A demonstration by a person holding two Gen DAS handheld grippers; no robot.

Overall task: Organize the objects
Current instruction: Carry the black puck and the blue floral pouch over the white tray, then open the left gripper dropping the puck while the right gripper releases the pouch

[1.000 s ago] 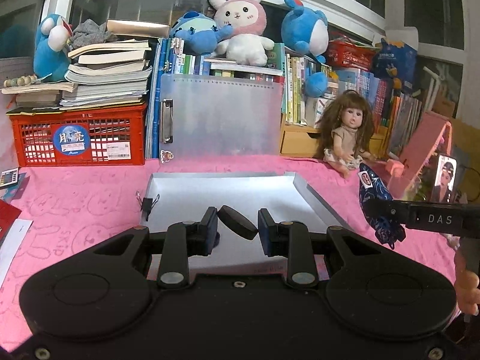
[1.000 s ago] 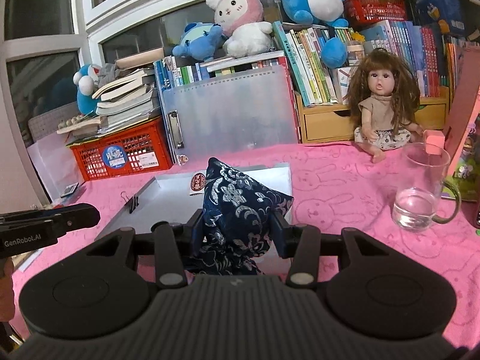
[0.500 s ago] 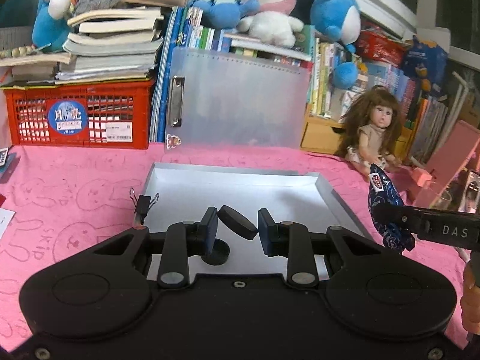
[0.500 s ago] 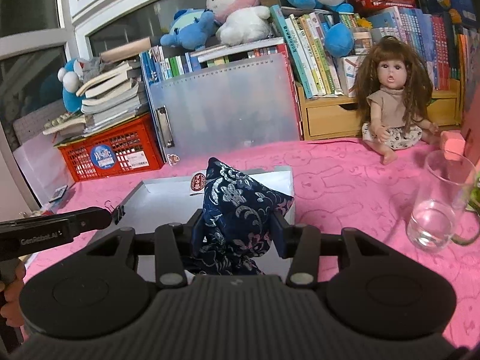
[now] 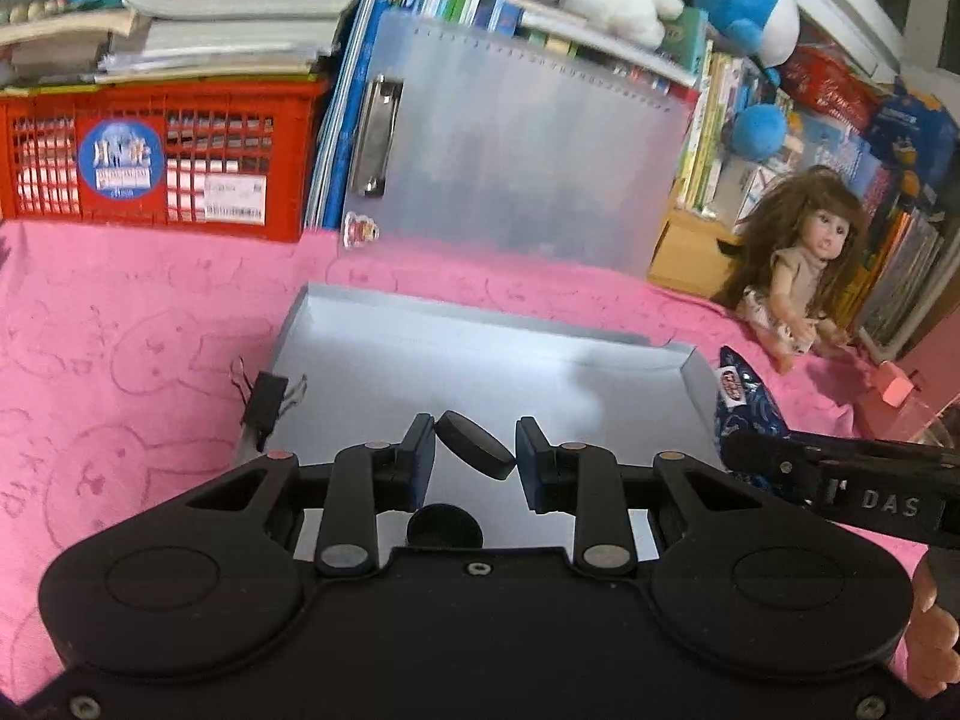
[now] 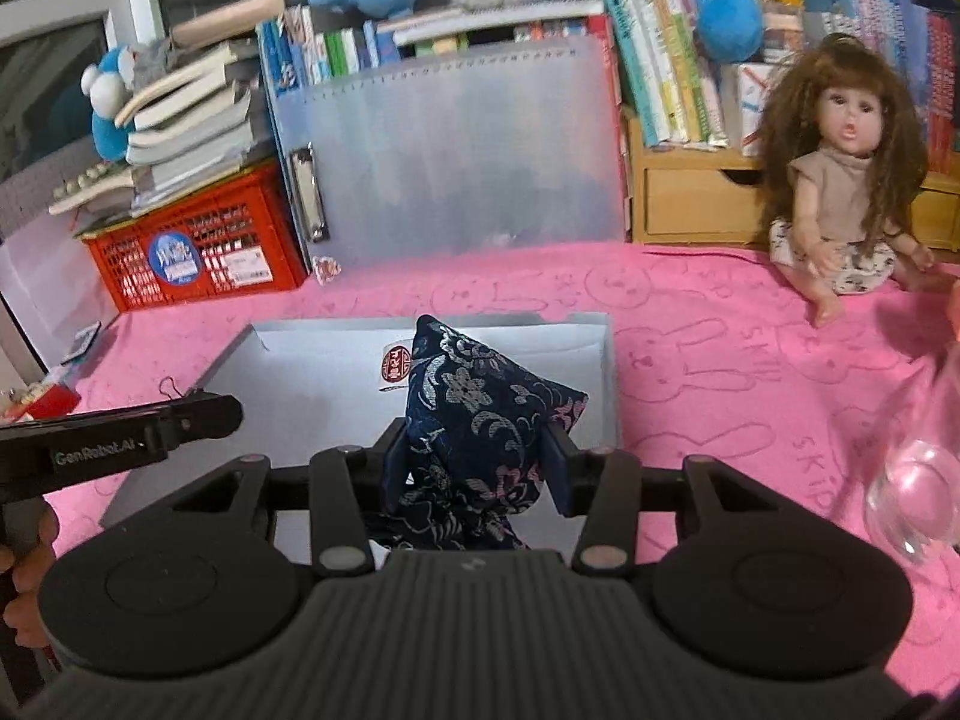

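My left gripper (image 5: 474,457) is shut on a small black disc (image 5: 475,445), held tilted just above the near part of a shallow grey tray (image 5: 384,306). A round black shape (image 5: 444,525) lies on the tray floor right under it. My right gripper (image 6: 474,459) is shut on a dark blue brocade pouch (image 6: 474,414) with a red-and-white round tag, held over the tray's near right part (image 6: 600,384). In the left wrist view the pouch (image 5: 747,402) shows at the tray's right edge.
A black binder clip (image 5: 264,399) sits on the tray's left rim. A doll (image 6: 840,180) sits at the back right. A glass mug (image 6: 918,480) stands to the right. A red crate (image 5: 150,162), a translucent folder (image 5: 510,144) and books line the back.
Both grippers have moved forward and lower over the tray, each still holding its object. The pouch is now over the tray's right part; the mug has slid toward the right frame edge.
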